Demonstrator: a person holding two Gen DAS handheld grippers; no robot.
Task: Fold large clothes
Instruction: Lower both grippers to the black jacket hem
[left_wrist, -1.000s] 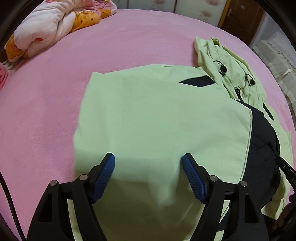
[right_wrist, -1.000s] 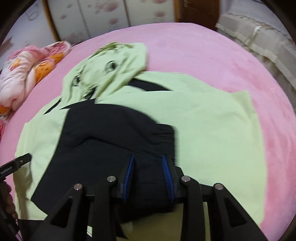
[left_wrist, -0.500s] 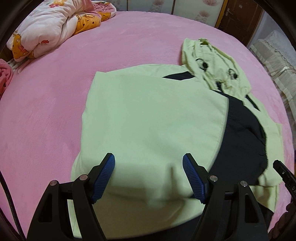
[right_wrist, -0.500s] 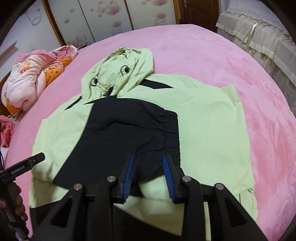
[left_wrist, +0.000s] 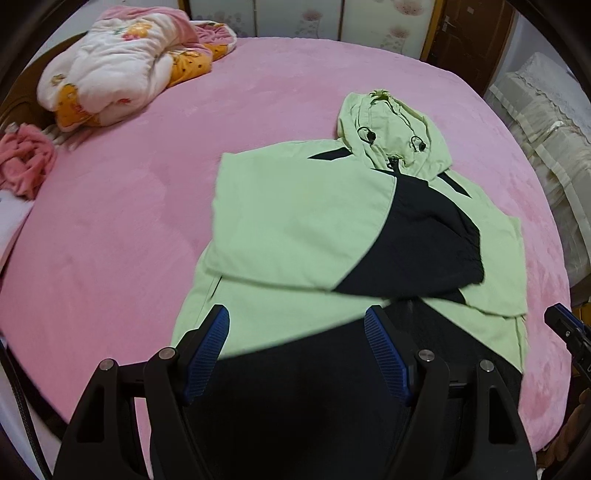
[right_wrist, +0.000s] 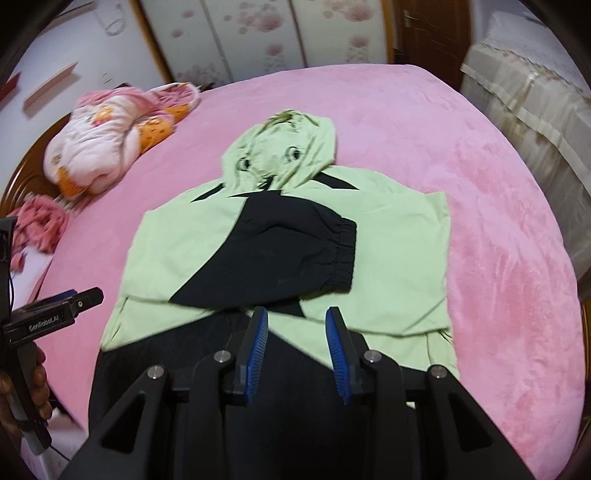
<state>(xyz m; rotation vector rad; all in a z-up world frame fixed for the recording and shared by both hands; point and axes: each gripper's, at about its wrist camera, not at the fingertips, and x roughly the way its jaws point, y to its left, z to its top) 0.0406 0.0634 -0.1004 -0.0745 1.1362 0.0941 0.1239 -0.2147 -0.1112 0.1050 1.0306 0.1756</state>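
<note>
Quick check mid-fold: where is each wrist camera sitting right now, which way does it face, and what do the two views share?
Left wrist: above the jacket's dark hem, facing the hood; left gripper open, right gripper's tip at the right edge.
Right wrist: same near end, facing the hood; right gripper open, left gripper in a hand at left.
Shared: jacket, pink bed, bundled quilt.

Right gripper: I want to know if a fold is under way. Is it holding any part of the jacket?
No: the right gripper is open, nothing between its blue pads, with the jacket flat on the bed beyond.
</note>
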